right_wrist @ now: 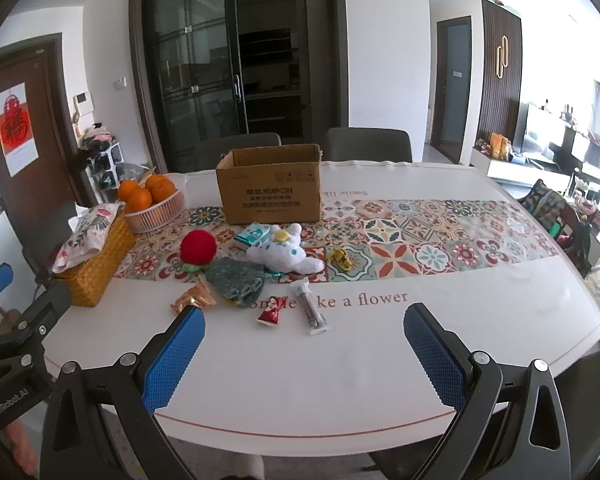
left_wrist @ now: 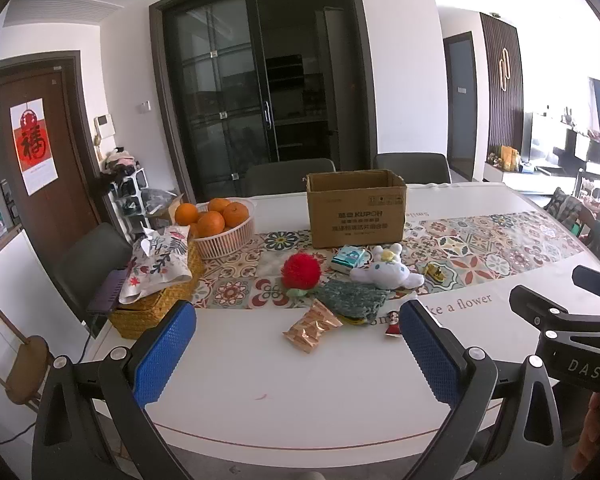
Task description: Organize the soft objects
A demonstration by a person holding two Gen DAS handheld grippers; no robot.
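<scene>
The table (right_wrist: 380,344) carries an open box (right_wrist: 269,188) at the back; just before it lie a white plush (right_wrist: 288,254), red ball (right_wrist: 198,249) and green cloth (right_wrist: 236,280). Only the right view shows the clear tube (right_wrist: 312,308) and the whole red packet (right_wrist: 270,312); in the left view the packet is half hidden and hard to read. The left view shows the gold wrapper (left_wrist: 312,326) fully. Left gripper (left_wrist: 296,356) and right gripper (right_wrist: 304,356) hover over bare table, each spread wide and holding nothing.
</scene>
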